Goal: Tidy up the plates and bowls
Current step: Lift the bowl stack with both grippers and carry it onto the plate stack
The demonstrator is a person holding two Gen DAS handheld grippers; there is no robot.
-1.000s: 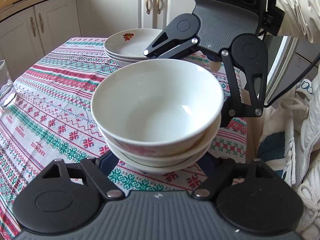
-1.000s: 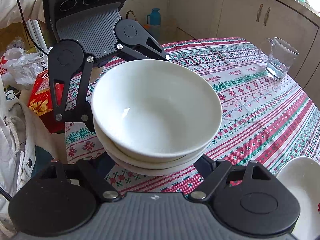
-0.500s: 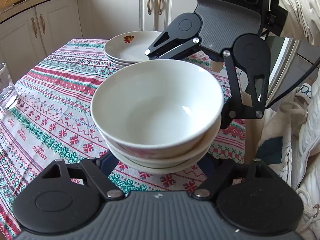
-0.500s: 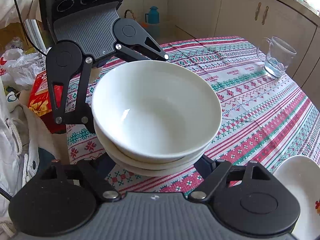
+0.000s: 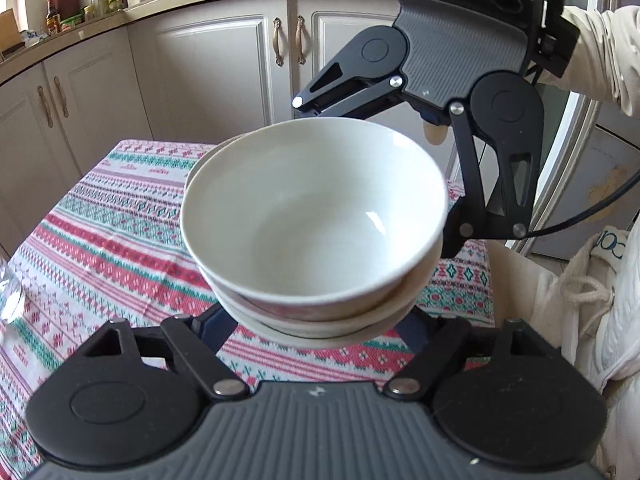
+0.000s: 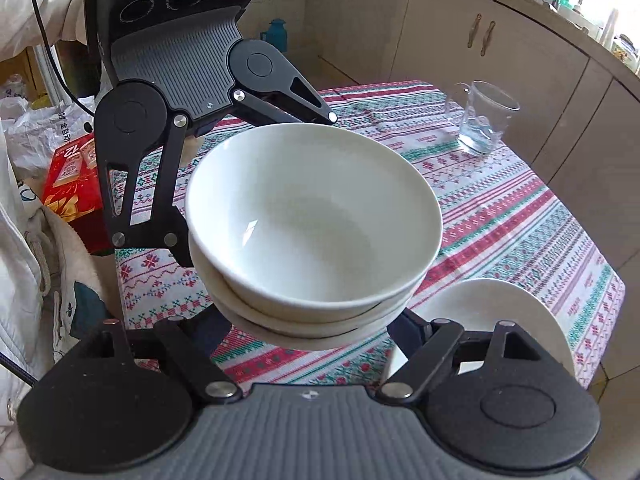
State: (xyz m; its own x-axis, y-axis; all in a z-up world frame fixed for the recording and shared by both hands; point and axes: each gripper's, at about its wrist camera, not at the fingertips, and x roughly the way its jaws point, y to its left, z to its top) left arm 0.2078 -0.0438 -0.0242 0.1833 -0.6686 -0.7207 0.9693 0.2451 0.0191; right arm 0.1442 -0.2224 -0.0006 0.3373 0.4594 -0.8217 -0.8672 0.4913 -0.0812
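A stack of white bowls (image 5: 312,220) is held in the air above the tablecloth (image 5: 100,248), carried between the two grippers from opposite sides. In the left wrist view, a glass edge is seen at the far left, then the cloth, then the bowls in the middle. The left gripper (image 5: 316,320) is clamped under the near side of the stack, its fingers spread wide and pressed to the lowest bowl. The right gripper (image 5: 384,168) is set against the far side, its fingers likewise spread around the stack. A cream sleeve (image 5: 600,64) is seen at the upper right.

In the right wrist view, a red box (image 6: 72,184) lies at the left, beyond the table edge. The left gripper (image 6: 256,188) comes next, then the bowls (image 6: 316,224), with the right gripper (image 6: 312,324) gripping beneath them. A white plate (image 6: 500,312) lies on the cloth just right of the stack, and a glass mug (image 6: 484,120) stands well apart at the far right.
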